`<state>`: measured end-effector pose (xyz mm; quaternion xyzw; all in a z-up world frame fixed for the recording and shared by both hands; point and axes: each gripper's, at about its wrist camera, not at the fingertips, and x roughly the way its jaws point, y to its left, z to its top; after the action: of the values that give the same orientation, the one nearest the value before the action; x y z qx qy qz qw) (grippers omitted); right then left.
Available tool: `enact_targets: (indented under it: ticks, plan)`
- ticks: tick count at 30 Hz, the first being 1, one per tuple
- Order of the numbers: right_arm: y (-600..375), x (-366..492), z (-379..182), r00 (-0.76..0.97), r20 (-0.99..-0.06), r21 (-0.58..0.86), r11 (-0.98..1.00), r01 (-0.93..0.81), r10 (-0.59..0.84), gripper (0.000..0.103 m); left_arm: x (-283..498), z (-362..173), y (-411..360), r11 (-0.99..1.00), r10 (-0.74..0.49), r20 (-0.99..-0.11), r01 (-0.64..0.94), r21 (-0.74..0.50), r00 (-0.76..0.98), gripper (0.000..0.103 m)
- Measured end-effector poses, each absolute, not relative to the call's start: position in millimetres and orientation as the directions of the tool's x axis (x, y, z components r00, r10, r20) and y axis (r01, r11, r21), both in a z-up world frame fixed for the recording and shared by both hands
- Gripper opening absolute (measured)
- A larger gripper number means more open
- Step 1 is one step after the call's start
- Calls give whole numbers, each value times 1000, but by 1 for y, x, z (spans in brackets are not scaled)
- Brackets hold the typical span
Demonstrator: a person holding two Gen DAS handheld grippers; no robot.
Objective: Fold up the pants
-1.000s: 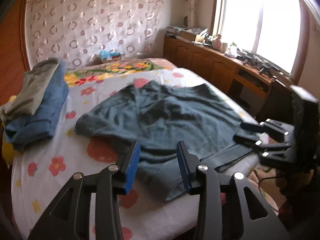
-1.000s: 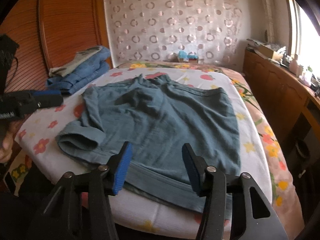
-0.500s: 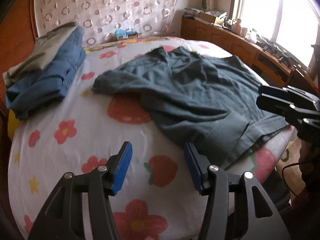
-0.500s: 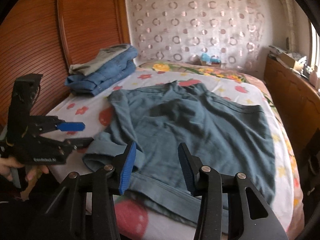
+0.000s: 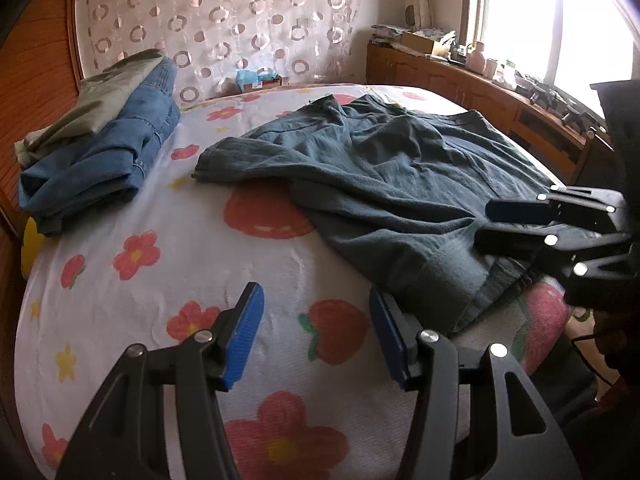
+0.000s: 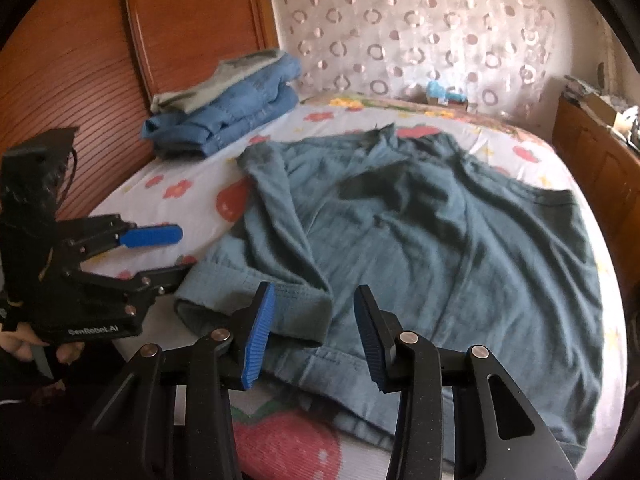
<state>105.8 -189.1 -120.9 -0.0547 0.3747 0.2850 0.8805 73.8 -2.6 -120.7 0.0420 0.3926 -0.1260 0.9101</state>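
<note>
Flower-print bed (image 5: pixel 168 276) carries teal pants (image 5: pixel 400 184) and folded jeans (image 5: pixel 120 148).

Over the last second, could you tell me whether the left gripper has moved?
Yes. The left gripper, jaws open, has shifted left off the teal cotton pants and now hangs over the bare flowered white bedsheet.

Left of the teal pants (image 5: pixel 392 184), bare floral bedsheet (image 5: pixel 168 280) gives my left gripper (image 5: pixel 316 336) free room. Beyond that, the stack of folded jeans (image 5: pixel 104 152) blocks the way against the wooden headboard (image 6: pixel 80 80). Right of the pants, a wooden cabinet (image 5: pixel 500 96) hems the bed.
</note>
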Motion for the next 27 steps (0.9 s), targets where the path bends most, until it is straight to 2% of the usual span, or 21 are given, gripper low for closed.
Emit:
enact_targets:
  ticks: [3, 7, 12, 14, 27]
  plan:
    - [-185, 106, -126, 545, -700, 116, 827, -550, 461, 41, 75, -119, -1, 969, -187, -735, 247, -27, 652, 54]
    - [-185, 107, -126, 532, -703, 128, 820, -558, 472, 32, 75, -117, 5, 972, -195, -740, 227, -58, 644, 54]
    - [-188, 106, -122, 540, -689, 128, 814, -566, 483, 10, 73, -112, 5, 973, -193, -732, 225, -56, 654, 54]
    - [-190, 104, -117, 549, -676, 126, 811, -571, 491, 7, 72, -108, 3, 972, -198, -726, 228, -58, 659, 54]
    - [-227, 85, -68, 677, -555, 82, 841, -534, 484, 5, 79, -78, -16, 962, -243, -686, 262, -79, 686, 54]
